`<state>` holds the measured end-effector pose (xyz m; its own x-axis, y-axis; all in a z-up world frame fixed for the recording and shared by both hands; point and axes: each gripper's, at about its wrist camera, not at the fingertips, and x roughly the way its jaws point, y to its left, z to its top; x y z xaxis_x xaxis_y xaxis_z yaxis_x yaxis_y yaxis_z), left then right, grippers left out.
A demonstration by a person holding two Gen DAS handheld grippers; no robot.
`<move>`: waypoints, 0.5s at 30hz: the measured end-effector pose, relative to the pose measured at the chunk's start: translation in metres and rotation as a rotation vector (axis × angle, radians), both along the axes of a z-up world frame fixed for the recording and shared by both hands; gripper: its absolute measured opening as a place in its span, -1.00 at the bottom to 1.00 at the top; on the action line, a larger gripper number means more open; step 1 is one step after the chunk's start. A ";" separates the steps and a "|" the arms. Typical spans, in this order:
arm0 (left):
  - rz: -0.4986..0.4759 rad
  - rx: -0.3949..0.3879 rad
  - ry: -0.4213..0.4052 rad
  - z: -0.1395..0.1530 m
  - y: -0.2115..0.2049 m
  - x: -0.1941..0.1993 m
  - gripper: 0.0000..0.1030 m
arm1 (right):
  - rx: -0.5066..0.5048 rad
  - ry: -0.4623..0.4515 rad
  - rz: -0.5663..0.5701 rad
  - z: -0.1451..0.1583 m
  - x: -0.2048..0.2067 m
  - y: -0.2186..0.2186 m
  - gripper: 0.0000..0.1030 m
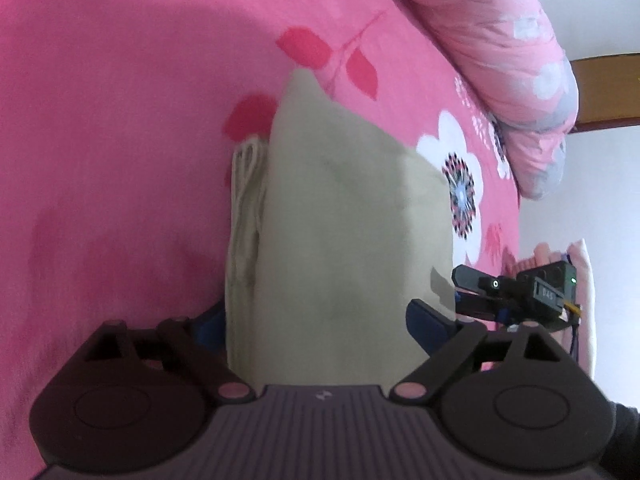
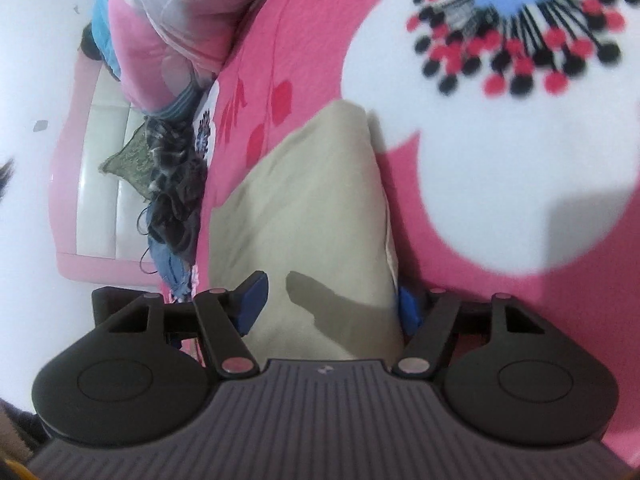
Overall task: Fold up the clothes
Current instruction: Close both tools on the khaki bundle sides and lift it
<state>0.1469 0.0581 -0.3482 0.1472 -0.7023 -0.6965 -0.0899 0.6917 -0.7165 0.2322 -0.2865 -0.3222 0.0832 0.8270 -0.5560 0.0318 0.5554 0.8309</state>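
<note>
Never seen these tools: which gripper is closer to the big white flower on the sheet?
Right. The right gripper straddles the edge of the beige garment beside the white flower; the left gripper is at the garment's far side.

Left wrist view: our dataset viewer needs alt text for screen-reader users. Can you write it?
A folded beige garment lies on a pink floral bedsheet, its near end between the open fingers of the left gripper, whose blue pads do not press on it. The right gripper reaches in at the garment's right edge, and a rolled pink quilt lies at the upper right.
</note>
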 end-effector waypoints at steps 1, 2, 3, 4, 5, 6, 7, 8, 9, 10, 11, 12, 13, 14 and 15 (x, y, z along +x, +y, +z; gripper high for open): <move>-0.017 -0.003 0.009 0.000 -0.001 -0.004 0.77 | 0.010 0.015 0.000 0.000 -0.004 -0.002 0.26; -0.034 -0.006 0.019 0.000 -0.002 -0.008 0.77 | 0.020 0.030 0.000 0.000 -0.008 -0.004 0.26; -0.046 -0.008 0.025 -0.001 -0.004 -0.010 0.77 | 0.029 0.040 -0.002 0.000 -0.012 -0.007 0.26; -0.050 -0.009 0.027 -0.002 -0.005 -0.010 0.77 | 0.039 0.050 -0.005 0.000 -0.016 -0.010 0.26; -0.053 -0.010 0.029 -0.003 -0.006 -0.010 0.80 | 0.052 0.066 -0.005 -0.002 -0.018 -0.011 0.26; -0.055 -0.012 0.031 -0.005 -0.008 -0.008 0.81 | 0.061 0.075 -0.001 -0.003 -0.018 -0.011 0.26; -0.053 -0.020 0.035 -0.006 -0.008 -0.003 0.81 | 0.069 0.083 0.003 -0.005 -0.018 -0.011 0.26; -0.045 -0.032 0.039 -0.008 -0.009 0.002 0.81 | 0.074 0.090 0.008 -0.006 -0.016 -0.011 0.28; -0.039 -0.042 0.042 -0.009 -0.010 0.007 0.81 | 0.078 0.091 0.019 -0.006 -0.012 -0.010 0.28; -0.033 -0.049 0.044 -0.011 -0.011 0.010 0.81 | 0.081 0.090 0.031 -0.006 -0.008 -0.010 0.27; -0.028 -0.055 0.045 -0.012 -0.012 0.013 0.82 | 0.089 0.088 0.034 -0.007 -0.004 -0.008 0.27; -0.023 -0.062 0.046 -0.014 -0.013 0.015 0.84 | 0.098 0.086 0.034 -0.009 0.000 -0.005 0.27; -0.017 -0.068 0.046 -0.014 -0.013 0.014 0.89 | 0.107 0.084 0.035 -0.010 0.003 -0.003 0.27; -0.011 -0.072 0.043 -0.013 -0.013 0.011 0.89 | 0.111 0.081 0.032 -0.011 0.004 -0.002 0.27; -0.005 -0.077 0.045 -0.012 -0.013 0.009 0.88 | 0.113 0.076 0.027 -0.010 0.002 -0.002 0.27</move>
<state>0.1556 0.0446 -0.3605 0.1134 -0.7548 -0.6461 -0.1193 0.6353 -0.7630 0.2339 -0.2889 -0.3318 0.0215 0.8859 -0.4634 0.0830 0.4603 0.8839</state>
